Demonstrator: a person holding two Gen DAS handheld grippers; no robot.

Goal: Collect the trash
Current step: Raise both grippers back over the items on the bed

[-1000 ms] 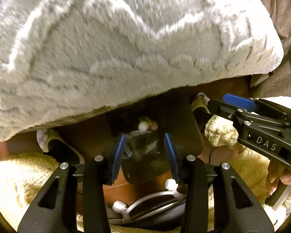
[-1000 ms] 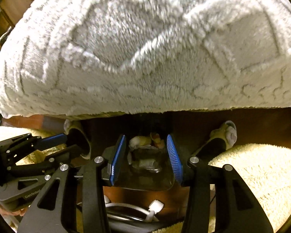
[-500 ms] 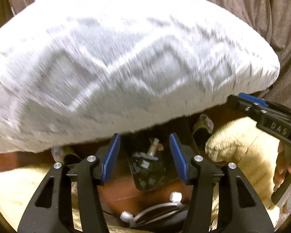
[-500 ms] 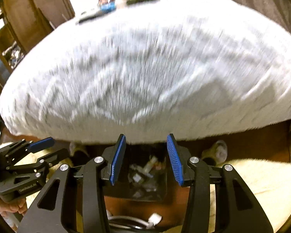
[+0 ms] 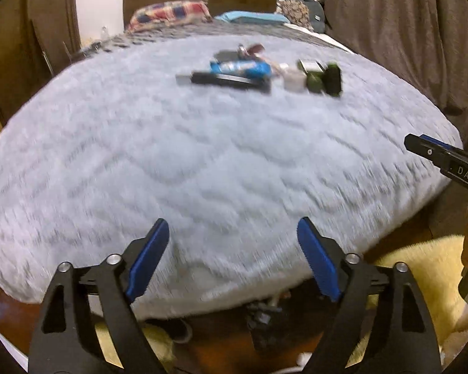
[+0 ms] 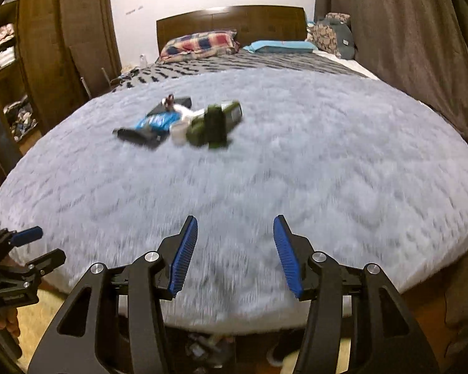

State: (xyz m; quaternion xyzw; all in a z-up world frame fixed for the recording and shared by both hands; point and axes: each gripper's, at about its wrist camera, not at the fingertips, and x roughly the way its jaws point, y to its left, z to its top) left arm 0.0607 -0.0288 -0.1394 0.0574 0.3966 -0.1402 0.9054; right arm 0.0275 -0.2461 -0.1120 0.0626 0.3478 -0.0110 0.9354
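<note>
A small heap of trash lies on the grey fluffy blanket [image 5: 202, 162] of the bed: a blue wrapper [image 5: 240, 68], a long black item [image 5: 231, 81], a white cup [image 5: 294, 81] and a green packet [image 5: 324, 78]. The right wrist view shows the same blue wrapper [image 6: 157, 123], white cup [image 6: 179, 131] and green packet [image 6: 215, 124]. My left gripper [image 5: 233, 227] hangs over the near bed edge, its jaws opening wide with nothing between them. My right gripper [image 6: 235, 222] hovers beside it, jaws also opening and empty. A dark trash bin [image 5: 262, 314] sits on the floor below the bed edge.
Pillows [image 6: 199, 43] and a wooden headboard [image 6: 234, 18] stand at the far end. A brown curtain [image 6: 405, 46] hangs on the right, wooden shelving [image 6: 12, 62] on the left. A yellow rug [image 5: 421, 265] covers the floor. A hand [image 6: 3, 321] holds the left gripper's handle.
Both grippers rose from the bin under the bed edge to above the blanket, tilting up so the bed top shows. Both jaws widened, the left far more.
</note>
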